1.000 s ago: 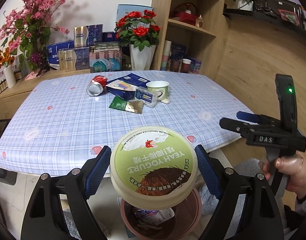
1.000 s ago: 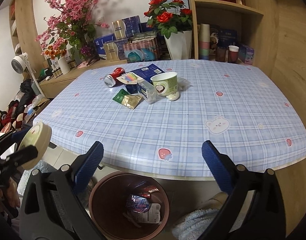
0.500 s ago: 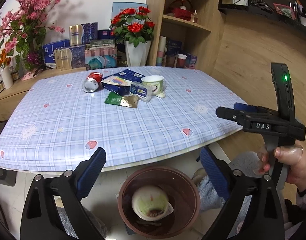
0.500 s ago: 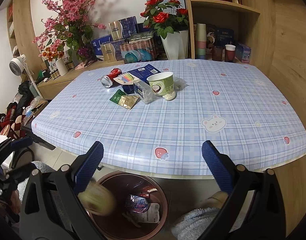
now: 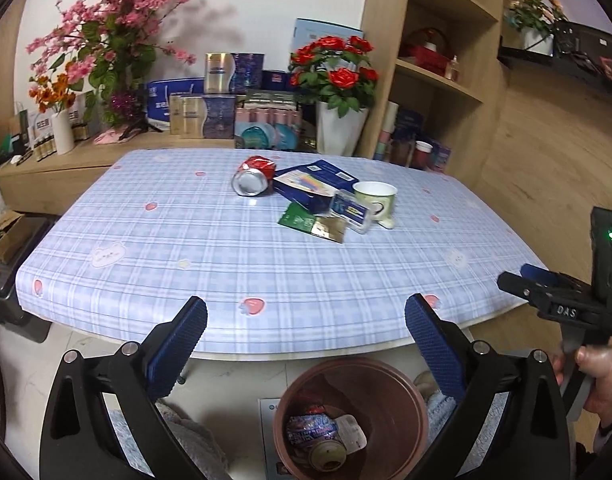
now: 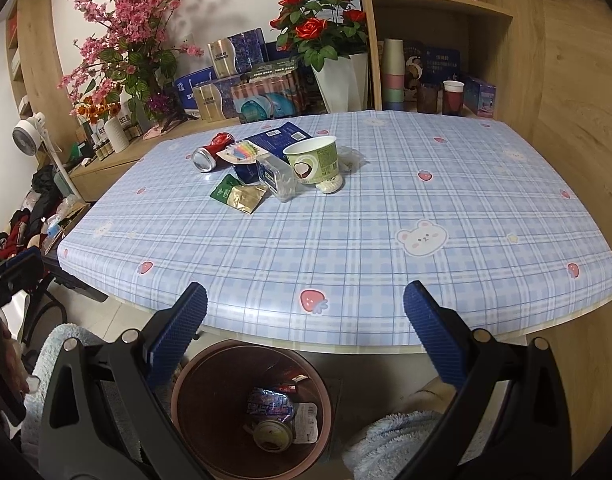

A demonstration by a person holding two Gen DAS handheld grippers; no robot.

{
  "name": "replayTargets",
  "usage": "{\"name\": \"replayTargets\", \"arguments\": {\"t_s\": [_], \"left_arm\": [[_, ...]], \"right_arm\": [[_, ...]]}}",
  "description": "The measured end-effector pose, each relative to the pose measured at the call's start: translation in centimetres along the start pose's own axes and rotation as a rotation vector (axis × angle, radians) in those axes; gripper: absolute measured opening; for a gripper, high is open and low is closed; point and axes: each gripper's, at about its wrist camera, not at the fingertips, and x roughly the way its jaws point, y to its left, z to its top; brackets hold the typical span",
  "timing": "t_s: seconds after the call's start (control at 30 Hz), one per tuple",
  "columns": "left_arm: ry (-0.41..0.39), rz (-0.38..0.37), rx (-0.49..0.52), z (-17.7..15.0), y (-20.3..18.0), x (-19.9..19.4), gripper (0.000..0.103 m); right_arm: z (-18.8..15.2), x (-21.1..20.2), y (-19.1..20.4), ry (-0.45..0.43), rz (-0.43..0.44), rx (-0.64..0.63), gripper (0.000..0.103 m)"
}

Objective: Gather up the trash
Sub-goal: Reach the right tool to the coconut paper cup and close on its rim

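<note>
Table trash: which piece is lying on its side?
The crushed red can, at the far left of the pile, lies on its side with its silver end facing the camera. The green paper cup stands upright; the blue box lies flat.

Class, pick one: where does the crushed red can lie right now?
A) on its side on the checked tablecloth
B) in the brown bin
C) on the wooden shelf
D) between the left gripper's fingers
A: the crushed red can lies on its side on the checked tablecloth, beside the blue box.
</note>
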Motion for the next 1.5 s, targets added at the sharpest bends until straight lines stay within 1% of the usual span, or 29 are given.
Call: {"name": "replayTargets", "arguments": {"t_s": [0.3,0.47,0.6,0.73,0.83,0.93,1.07,1.17,1.23,1.33,1.4,1.5], "left_arm": [[0.011,0.023,-0.02,0.2,1.2,1.2,0.097],[0.034,0.027,-0.031,0.3,1.7,2.6,0.097],[0.05,0.029,-0.017,0.7,1.9,4.0,0.097],[0.064,0.025,0.019,1.9,1.5,6.1,0.097],[0.054,0.032,0.047,3.1,0.8,8.0,0.097],[0.044,0.028,0.047,4.7,0.5,10.2,0.097],[0.018,0.036,0.045,6.5,0.6,12.3,0.097],[0.014,0.046,0.043,7.5,1.0,13.7,0.097],[0.018,0.049,0.036,8.0,1.4,14.7,0.097],[0.027,0.051,0.021,8.3,2.0,15.7,0.097],[0.031,0.051,0.012,8.4,2.4,16.3,0.097],[0.037,0.051,0.004,8.3,2.9,16.9,0.097]], "right_arm": [[-0.4,1.3,-0.6,0.028,-0.012,0.008,0.097],[-0.3,2.3,-1.1,0.041,-0.016,0.014,0.097],[0.3,3.7,-1.6,0.054,-0.027,0.01,0.097],[2.4,5.5,-2.5,0.054,-0.041,-0.008,0.097],[4.5,6.8,-3.3,0.044,-0.036,-0.026,0.097],[7.7,8.9,-3.8,0.04,-0.033,-0.07,0.097],[11.6,12.7,-4.0,0.054,-0.004,-0.101,0.097],[14.0,16.2,-3.2,0.063,0.01,-0.144,0.097],[15.1,18.8,-2.2,0.086,-0.018,-0.204,0.097],[15.8,21.9,-1.1,0.115,-0.059,-0.278,0.097],[16.1,24.0,-0.8,0.145,-0.078,-0.301,0.097],[16.2,25.6,-0.6,0.167,-0.073,-0.312,0.097]]}}
